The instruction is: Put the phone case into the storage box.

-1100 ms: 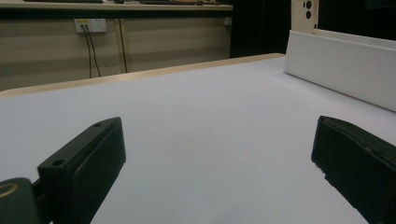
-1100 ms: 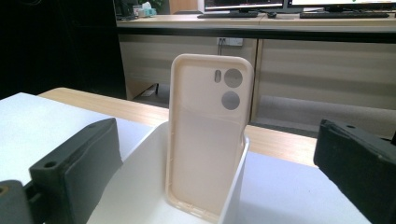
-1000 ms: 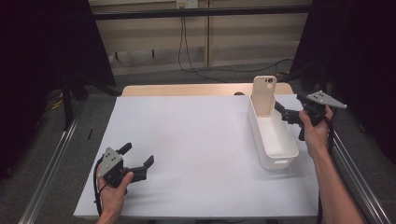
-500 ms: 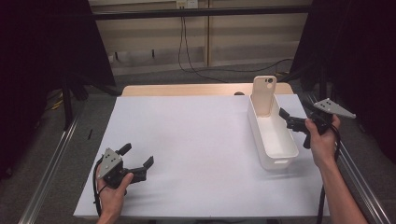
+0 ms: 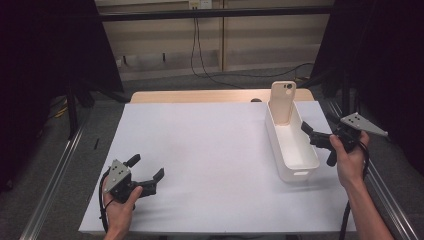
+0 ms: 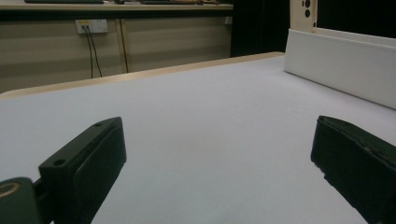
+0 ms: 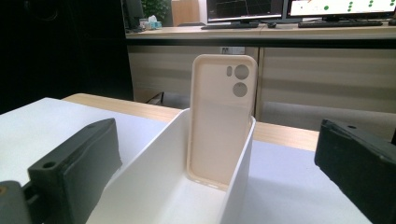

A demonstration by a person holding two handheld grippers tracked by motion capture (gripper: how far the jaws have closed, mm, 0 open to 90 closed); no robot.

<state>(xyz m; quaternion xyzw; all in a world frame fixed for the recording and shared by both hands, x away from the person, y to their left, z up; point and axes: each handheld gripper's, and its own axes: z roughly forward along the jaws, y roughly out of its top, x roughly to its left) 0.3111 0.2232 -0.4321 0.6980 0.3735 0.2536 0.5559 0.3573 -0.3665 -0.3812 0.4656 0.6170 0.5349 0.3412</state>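
Jaws of both grippers stood spread, holding nothing. Left gripper [image 5: 147, 170] rested low on the white table [image 5: 210, 150] near its front left corner, well apart from the rest. Right gripper [image 5: 311, 135] hovered just beside the right wall of a long white bin [image 5: 292, 172]. Beige phone case [image 5: 283, 101] stood upright inside the bin, leaning against its far end wall.

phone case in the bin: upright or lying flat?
Upright. The phone case stands on end against the far end wall of the white bin, its top rising above the rim.
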